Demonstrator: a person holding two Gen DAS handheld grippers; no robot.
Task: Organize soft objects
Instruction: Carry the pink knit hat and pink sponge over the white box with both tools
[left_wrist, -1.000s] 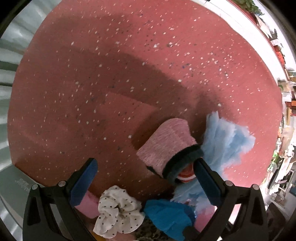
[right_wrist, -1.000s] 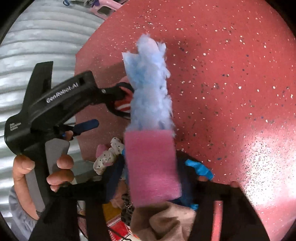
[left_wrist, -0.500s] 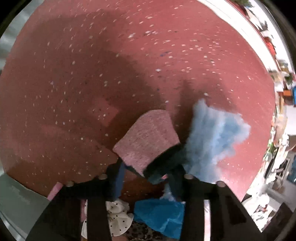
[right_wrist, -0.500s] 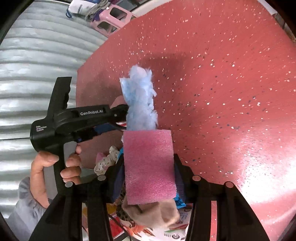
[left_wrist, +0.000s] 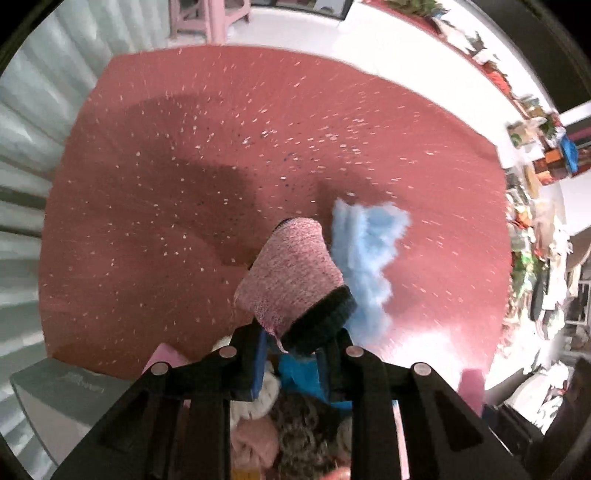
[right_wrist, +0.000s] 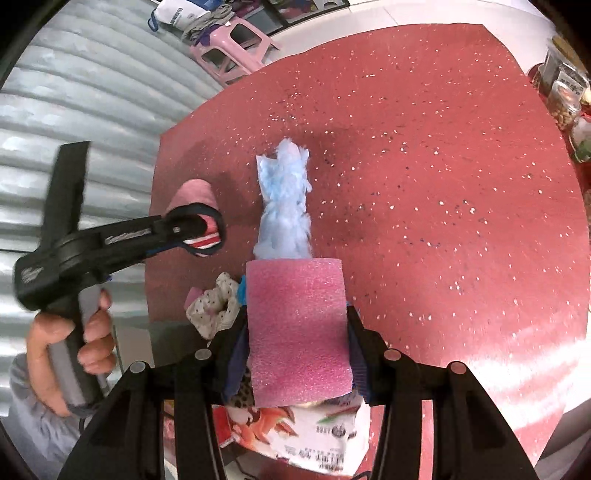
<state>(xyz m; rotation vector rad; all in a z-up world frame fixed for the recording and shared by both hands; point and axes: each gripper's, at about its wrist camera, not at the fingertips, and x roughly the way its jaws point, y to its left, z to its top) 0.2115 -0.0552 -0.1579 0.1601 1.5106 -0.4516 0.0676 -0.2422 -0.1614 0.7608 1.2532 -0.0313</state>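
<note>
My left gripper (left_wrist: 293, 354) is shut on a pink knitted sock with a dark cuff (left_wrist: 291, 280) and holds it above the red speckled table (left_wrist: 166, 206). It shows from the side in the right wrist view (right_wrist: 199, 232). My right gripper (right_wrist: 297, 343) is shut on a pink foam sponge (right_wrist: 297, 328) and holds it above the table. A fluffy light blue cloth (left_wrist: 365, 254) lies on the table beyond both grippers; it also shows in the right wrist view (right_wrist: 284, 210).
A pile of soft things sits at the near edge: a white dotted scrunchie (right_wrist: 212, 306), a blue cloth (left_wrist: 299, 376), a leopard-print piece (left_wrist: 306, 428) and a printed bag (right_wrist: 310, 432). A corrugated grey wall (right_wrist: 74, 110) runs along the left. A pink stool (right_wrist: 232, 48) stands beyond the table.
The left gripper closed on the pink sock and lifted it up and back. The right gripper rose with the pink sponge. More of the table and room shows now.
</note>
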